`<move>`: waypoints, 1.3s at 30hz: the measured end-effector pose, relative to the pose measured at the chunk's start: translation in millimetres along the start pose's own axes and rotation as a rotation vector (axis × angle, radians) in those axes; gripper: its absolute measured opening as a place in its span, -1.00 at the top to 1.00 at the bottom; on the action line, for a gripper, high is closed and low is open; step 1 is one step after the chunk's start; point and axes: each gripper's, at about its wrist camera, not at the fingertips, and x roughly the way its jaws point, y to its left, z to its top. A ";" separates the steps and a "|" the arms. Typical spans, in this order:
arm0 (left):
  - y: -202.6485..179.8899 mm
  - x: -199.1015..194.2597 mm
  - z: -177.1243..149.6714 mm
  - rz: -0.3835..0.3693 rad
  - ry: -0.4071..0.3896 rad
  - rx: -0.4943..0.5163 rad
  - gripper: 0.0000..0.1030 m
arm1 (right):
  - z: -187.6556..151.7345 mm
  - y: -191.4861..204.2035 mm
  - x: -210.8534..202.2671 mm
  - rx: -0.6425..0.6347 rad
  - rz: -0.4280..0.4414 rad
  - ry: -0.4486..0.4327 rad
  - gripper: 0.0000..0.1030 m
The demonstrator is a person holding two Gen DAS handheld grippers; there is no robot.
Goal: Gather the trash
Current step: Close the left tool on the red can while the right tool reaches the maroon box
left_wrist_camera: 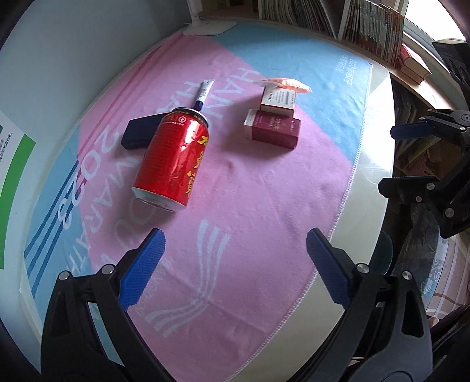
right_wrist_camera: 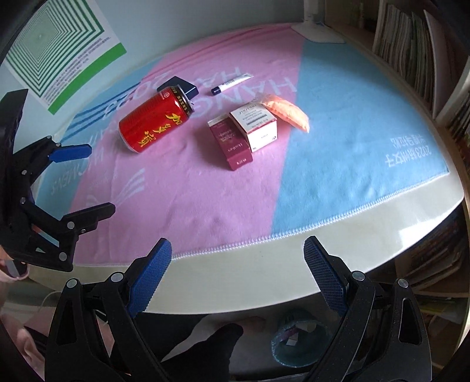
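A red drink can lies on its side on the pink and blue cloth; it also shows in the right wrist view. Behind it are a dark blue box and a small white tube. A maroon carton, a white carton and an orange packet lie to the right. My left gripper is open and empty, short of the can. My right gripper is open and empty over the table's near edge.
A small bin with scraps stands on the floor below the table edge. Bookshelves line the far side. A white lamp base sits at the back. A green patterned sheet lies left of the cloth.
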 end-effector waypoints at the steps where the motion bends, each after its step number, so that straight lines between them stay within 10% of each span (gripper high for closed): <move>1: 2.7 0.7 0.8 0.001 0.000 -0.002 -0.83 | 3.8 1.5 2.2 -0.005 0.001 0.001 -0.76; 39: 79.6 74.3 72.3 -0.071 0.079 0.030 -0.83 | 79.6 -5.5 94.0 0.028 0.013 0.097 -0.75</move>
